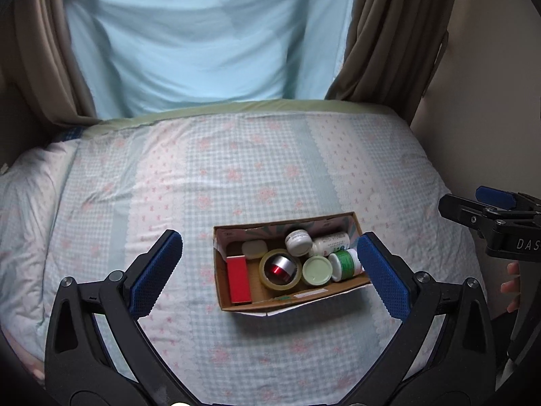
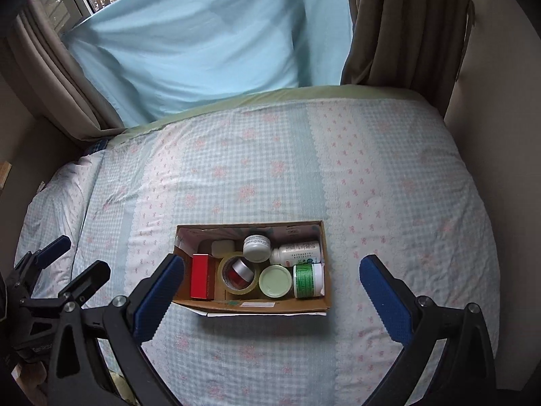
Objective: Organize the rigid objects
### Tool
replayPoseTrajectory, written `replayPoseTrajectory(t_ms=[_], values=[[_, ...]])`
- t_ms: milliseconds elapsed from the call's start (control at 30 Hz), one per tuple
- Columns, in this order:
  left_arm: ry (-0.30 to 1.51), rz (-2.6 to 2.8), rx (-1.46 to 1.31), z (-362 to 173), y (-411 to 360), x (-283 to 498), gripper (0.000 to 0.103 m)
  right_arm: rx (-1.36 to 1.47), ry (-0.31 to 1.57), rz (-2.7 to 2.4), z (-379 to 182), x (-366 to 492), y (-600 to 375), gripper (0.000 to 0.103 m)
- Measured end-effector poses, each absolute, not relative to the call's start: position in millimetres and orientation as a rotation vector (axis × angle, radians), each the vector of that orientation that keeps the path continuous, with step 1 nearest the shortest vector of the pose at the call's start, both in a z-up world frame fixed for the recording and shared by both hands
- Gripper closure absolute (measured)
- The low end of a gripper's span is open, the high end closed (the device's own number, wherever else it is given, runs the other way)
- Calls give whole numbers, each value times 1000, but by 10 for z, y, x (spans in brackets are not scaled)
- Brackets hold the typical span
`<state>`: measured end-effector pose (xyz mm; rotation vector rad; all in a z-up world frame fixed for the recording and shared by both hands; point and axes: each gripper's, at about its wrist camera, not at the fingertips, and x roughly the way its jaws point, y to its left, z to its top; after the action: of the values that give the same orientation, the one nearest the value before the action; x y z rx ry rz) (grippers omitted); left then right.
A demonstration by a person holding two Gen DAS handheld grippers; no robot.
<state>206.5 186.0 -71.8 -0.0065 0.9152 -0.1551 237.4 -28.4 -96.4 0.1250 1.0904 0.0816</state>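
Note:
A brown cardboard box (image 1: 301,299) (image 2: 250,306) sits on the bed. It holds a red box (image 1: 239,280) (image 2: 202,280), a tape roll (image 1: 267,279) (image 2: 226,284) with a red and silver jar inside it, a pale green lid (image 1: 317,270) (image 2: 275,280), a green-labelled bottle (image 1: 346,264) (image 2: 307,280), a white bottle (image 1: 329,242) (image 2: 297,252), a small white jar (image 1: 298,242) (image 2: 256,246) and a white soap-like case (image 1: 254,248) (image 2: 223,247). My left gripper (image 1: 268,270) is open above the box's near side. My right gripper (image 2: 272,299) is open and empty over the box.
The bed (image 1: 236,176) (image 2: 389,186) has a pale blue checked cover with pink flowers. A light blue sheet (image 1: 203,40) and brown curtains (image 1: 389,34) hang behind it. A wall (image 1: 490,101) borders the bed on the right.

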Motion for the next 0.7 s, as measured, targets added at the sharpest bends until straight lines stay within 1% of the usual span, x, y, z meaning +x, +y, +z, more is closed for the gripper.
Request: replayPoseTrajectory(t_ms=[133,233,467,700], values=[[793,-120,-3,-231,1719,1657,0,67,963,54,-348,1977,-434,0],[735,-108,-12,-35,1646,1412,0,38,893,33,-98,1685,-518,0],[644,-110,-42,155,1523,965,0,20,775,-4,93,1137,-697,0],[610,-99,-36,182,1388,718,0,23,742,-8,124,977,-804,0]])
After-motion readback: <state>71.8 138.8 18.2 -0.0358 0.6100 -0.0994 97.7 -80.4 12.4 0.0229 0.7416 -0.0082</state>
